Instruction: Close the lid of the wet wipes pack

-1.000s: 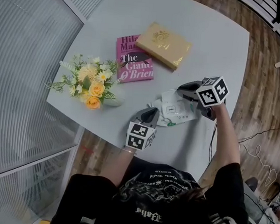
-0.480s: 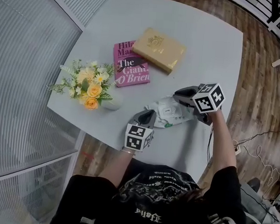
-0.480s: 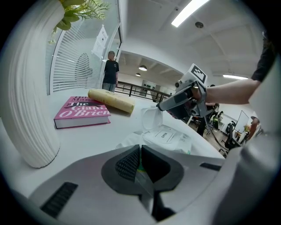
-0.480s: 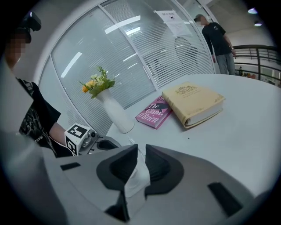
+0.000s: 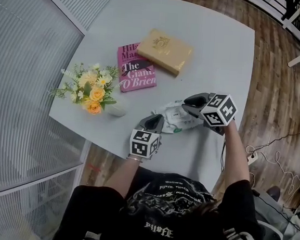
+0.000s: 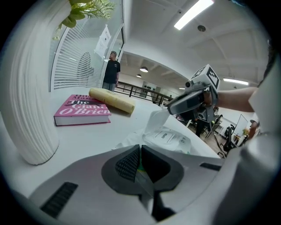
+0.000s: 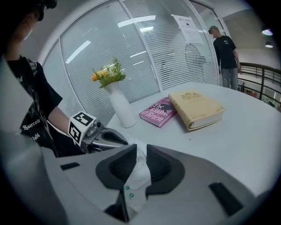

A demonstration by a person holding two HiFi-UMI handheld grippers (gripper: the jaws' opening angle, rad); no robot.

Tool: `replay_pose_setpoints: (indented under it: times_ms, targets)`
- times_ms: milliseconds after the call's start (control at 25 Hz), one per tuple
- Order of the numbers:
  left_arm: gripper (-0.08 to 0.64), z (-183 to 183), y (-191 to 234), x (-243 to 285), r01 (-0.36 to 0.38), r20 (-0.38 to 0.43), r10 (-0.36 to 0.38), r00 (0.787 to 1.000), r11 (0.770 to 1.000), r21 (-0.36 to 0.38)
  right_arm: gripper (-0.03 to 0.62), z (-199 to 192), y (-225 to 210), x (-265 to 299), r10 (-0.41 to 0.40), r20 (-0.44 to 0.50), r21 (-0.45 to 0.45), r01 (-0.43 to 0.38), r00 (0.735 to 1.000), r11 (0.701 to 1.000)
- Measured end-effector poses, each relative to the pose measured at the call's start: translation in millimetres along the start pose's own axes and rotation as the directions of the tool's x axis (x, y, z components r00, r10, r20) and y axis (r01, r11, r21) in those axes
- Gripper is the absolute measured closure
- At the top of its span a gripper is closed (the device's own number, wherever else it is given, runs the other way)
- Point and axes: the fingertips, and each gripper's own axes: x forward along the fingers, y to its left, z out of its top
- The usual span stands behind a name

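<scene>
I can see two hand-held grippers, one wet wipes pack, two books and one vase of flowers on one desk [image 5: 213, 49].

The wet wipes pack [image 5: 177, 119] lies close to the near edge of the desk, right in front of the person. The left hand-held gripper [image 5: 152, 121] is clamped on the pack's near corner. The right hand-held gripper [image 5: 186, 103] has just been loosening. Its jaws stand a little apart, with the pack's white lid flap [image 6: 157, 122] in the gap, and the flap is sticking up.

The far right part of the desk is smooth, grey open room.

The pack is soft and crinkly. The pink book [image 5: 137, 68] is flat, and the yellow book [image 5: 164, 51] is thick and leans on it. The vase [image 5: 115, 110] is white and ribbed, near the left edge.
</scene>
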Motion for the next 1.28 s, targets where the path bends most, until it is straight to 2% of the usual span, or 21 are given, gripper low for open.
replay_pose_setpoints:
  times_ms: [280, 480, 600, 800, 1000, 1280]
  targets:
    - [0.543, 0.0, 1.1, 0.0, 0.005, 0.005, -0.005, 1.000, 1.000, -0.001, 0.520, -10.0, 11.9, -0.7, -0.058, -0.084, -0.117, 0.048, 0.995, 0.992]
    - [0.543, -0.4, -0.4, -0.6, 0.004, 0.004, -0.004, 1.000, 1.000, -0.003, 0.518, -26.2, 19.1, -1.4, -0.094, -0.169, -0.184, 0.063, 0.981, 0.981]
    - [0.543, 0.1, 0.6, -0.2, 0.006, 0.004, -0.006, 1.000, 1.000, -0.002, 0.518, -36.7, 20.2, 1.2, -0.111, -0.224, -0.203, 0.065, 0.968, 0.977]
    - [0.543, -1.2, 1.1, 0.0, 0.006, 0.005, -0.006, 1.000, 1.000, -0.002, 0.518, -46.4, 25.9, 5.1, -0.115, -0.265, -0.214, 0.058, 0.957, 0.975]
    - [0.543, -0.1, 0.4, -0.3, 0.007, 0.005, -0.007, 1.000, 1.000, 0.002, 0.541, -57.8, 24.0, 9.5, -0.132, -0.327, -0.233, 0.055, 0.936, 0.971]
    - [0.543, -0.9, 0.9, -0.5, 0.007, 0.010, -0.007, 1.000, 1.000, 0.005, 0.587, -56.6, 31.3, 18.4, -0.108, -0.338, -0.237, 0.027, 0.935, 0.971]
